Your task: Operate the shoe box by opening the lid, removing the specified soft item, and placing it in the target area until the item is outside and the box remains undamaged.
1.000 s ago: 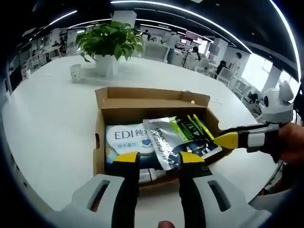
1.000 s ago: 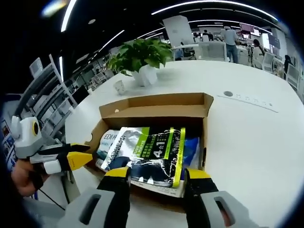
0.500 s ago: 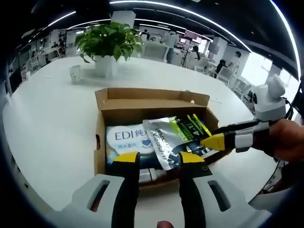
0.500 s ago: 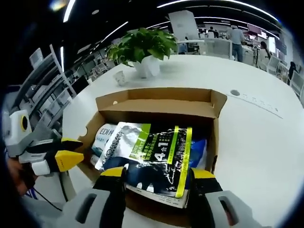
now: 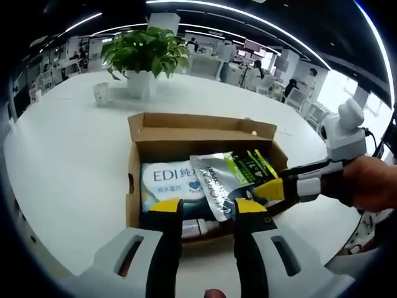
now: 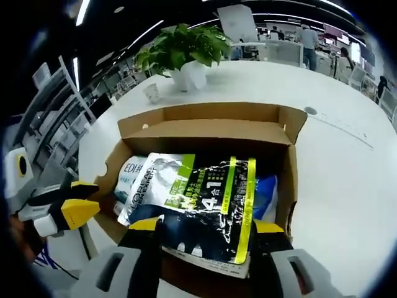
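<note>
My right gripper (image 6: 201, 226) jaws spread around the black pouch's (image 6: 205, 198) near edge, shoe box (image 5: 198, 133) open ahead, my left gripper (image 5: 205, 208) jaws apart, empty

both claws gape wide: left claw (image 5: 205, 208) low and forward, right claw (image 6: 208, 226) likewise.

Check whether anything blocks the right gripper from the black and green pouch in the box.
Nothing visible does: the shoe box lid is open, and the pouch lies on top, with the right gripper open around its near edge.
</note>
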Demonstrator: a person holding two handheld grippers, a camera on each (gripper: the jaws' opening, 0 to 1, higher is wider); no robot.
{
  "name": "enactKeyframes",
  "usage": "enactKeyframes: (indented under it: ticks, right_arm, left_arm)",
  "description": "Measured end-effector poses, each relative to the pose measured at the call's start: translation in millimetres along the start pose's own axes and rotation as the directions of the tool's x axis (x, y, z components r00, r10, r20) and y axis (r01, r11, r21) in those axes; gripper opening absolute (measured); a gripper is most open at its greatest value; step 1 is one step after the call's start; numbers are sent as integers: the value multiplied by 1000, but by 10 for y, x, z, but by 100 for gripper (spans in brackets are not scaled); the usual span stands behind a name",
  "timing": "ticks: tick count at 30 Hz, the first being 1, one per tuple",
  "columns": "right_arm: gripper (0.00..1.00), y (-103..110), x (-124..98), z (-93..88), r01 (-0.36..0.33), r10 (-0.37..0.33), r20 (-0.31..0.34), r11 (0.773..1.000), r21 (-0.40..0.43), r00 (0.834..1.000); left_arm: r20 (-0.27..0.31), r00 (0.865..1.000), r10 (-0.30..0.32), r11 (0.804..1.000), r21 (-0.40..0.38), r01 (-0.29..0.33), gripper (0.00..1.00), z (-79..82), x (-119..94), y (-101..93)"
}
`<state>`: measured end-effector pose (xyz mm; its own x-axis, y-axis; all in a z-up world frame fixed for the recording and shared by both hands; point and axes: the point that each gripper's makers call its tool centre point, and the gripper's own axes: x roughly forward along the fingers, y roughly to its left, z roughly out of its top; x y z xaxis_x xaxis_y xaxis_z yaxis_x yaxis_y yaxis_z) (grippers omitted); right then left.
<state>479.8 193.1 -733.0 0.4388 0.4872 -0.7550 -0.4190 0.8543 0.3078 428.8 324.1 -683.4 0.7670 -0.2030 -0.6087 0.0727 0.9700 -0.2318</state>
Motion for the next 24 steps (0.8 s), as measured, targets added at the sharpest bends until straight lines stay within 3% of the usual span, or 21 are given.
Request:
enactKeyframes:
  ticks: [12,16,18,24]
  right_arm:
    - [35,-68,-18,9,14,-13,18,1000,-9,1000]
    - [31,-77,-34,17,10,-10,22,1000,-10,1000]
    - [30,-62,-48,18,-5,5,26,1000,3,1000]
    - [24,-88,-55,11,-9,9,35,1000,4,999]
  left_arm:
    - [-64,996,-67,994,-87,61,29,-122,137,-28]
    - [-123,988,-96,992,-93,85,27,-204,219,-65]
    - [-171,981,-94,992,-95,78,23,-290,247,-67]
    - [-183,980,-83,987,-153,55,16,-298,330,-8]
